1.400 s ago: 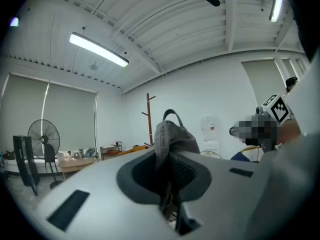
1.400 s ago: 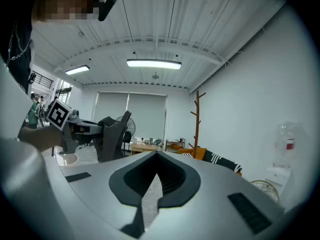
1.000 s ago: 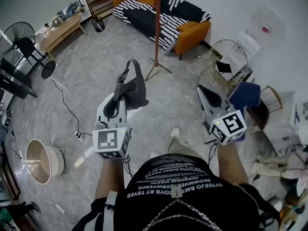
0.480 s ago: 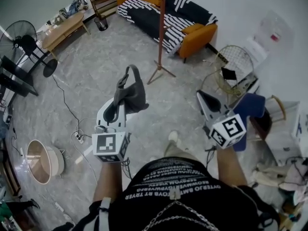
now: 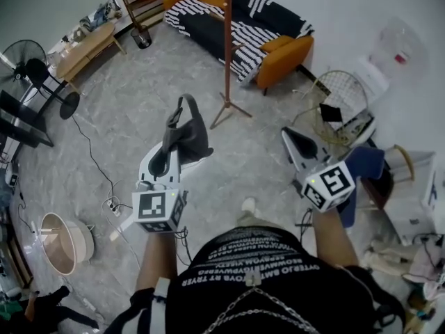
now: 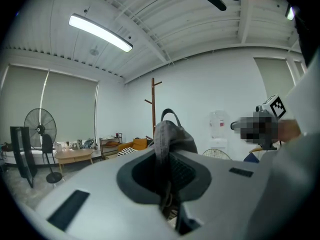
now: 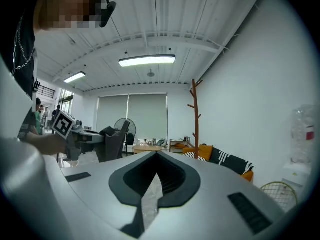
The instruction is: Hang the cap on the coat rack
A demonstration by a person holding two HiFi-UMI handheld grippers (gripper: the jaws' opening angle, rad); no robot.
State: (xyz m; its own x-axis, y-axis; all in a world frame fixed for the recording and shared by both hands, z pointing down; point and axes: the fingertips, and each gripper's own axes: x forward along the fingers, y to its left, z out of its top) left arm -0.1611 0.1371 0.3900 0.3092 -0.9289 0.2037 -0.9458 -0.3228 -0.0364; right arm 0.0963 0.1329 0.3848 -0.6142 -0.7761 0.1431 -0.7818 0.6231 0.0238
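Observation:
A grey cap point(image 5: 188, 132) hangs upright from my left gripper point(image 5: 176, 152), which is shut on its fabric with the strap loop on top. In the left gripper view the cap point(image 6: 168, 136) fills the gap between the jaws of the left gripper point(image 6: 167, 191). The wooden coat rack point(image 5: 227, 44) stands ahead on its tripod base, beyond both grippers; its pegs show in the left gripper view point(image 6: 153, 101) and the right gripper view point(image 7: 195, 116). My right gripper point(image 5: 288, 135) is shut on nothing, level with the left; its jaws point(image 7: 150, 194) meet at a thin slit.
An orange sofa point(image 5: 278, 44) with a striped throw stands behind the rack. A wire chair point(image 5: 341, 92) and a blue seat point(image 5: 361, 164) are at the right. At the left are a floor fan point(image 5: 31, 68), a low wooden table point(image 5: 83, 44), a floor cable point(image 5: 97, 162) and a round tub point(image 5: 59, 235).
The person has stepped forward, so the rack's base and the sofa sit a little nearer. Both grippers travelled along with the person. The cap stays held in the left gripper.

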